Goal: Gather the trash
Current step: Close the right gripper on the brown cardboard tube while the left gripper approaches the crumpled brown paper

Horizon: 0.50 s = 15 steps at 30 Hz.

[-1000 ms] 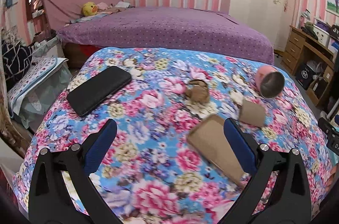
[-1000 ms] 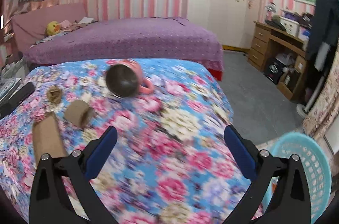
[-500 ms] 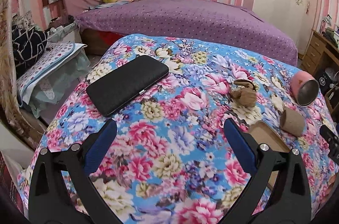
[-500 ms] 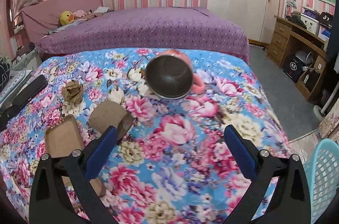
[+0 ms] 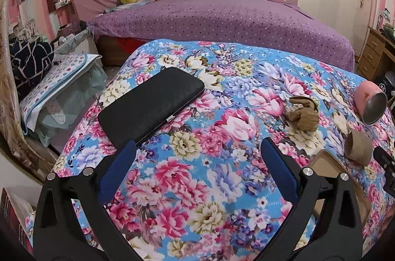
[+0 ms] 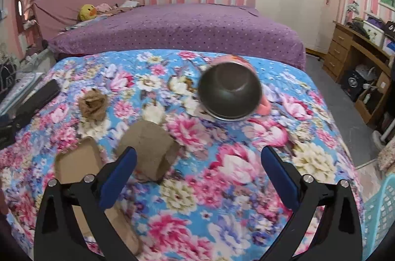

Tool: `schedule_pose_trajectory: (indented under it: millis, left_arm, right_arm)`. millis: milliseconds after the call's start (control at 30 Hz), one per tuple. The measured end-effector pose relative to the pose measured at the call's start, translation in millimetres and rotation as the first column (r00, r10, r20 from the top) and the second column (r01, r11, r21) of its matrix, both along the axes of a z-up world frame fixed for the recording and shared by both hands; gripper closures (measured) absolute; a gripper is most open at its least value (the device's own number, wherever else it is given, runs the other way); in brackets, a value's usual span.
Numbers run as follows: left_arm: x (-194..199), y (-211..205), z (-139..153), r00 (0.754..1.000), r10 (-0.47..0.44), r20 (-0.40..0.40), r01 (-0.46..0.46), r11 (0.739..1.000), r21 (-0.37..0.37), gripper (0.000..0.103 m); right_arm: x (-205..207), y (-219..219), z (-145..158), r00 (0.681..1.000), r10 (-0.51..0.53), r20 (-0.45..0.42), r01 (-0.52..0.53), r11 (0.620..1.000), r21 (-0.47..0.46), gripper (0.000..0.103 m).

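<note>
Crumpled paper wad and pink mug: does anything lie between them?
Right wrist view: only bare floral cloth separates the crumpled paper wad from the pink mug; the cardboard roll sits nearer the camera.

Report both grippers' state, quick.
Left gripper: open, holding nothing, over the floral cloth.
Right gripper: open, holding nothing; cardboard roll by its left finger.

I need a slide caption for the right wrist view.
Open right gripper approaches a cardboard roll beside a tipped pink mug on floral cloth.
</note>
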<state>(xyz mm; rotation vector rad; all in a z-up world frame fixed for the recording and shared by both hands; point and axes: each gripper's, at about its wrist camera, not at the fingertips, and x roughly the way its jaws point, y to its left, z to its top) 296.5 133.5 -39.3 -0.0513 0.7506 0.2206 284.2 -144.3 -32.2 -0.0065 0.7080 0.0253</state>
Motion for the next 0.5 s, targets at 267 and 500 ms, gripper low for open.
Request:
schedule_pose_trajectory:
  millis: [267,500]
  left_arm:
    - [8.6,8.2,-5.5,1.0,0.012,-0.024,-0.012,1.0,-0.004,0.006]
    - [17.1,18.0,-9.2,0.999,0.028,-0.043,-0.03,0.999,-0.028,0.006]
  right_arm:
    - [15.6,23.6,-3.8,0.998,0.045,-0.031,-0.045,0.999,-0.011,0.005]
    - [32.8,39.2,-13.8,0.994,0.069,-0.082,-0.071,0.997,-0.018,0.007]
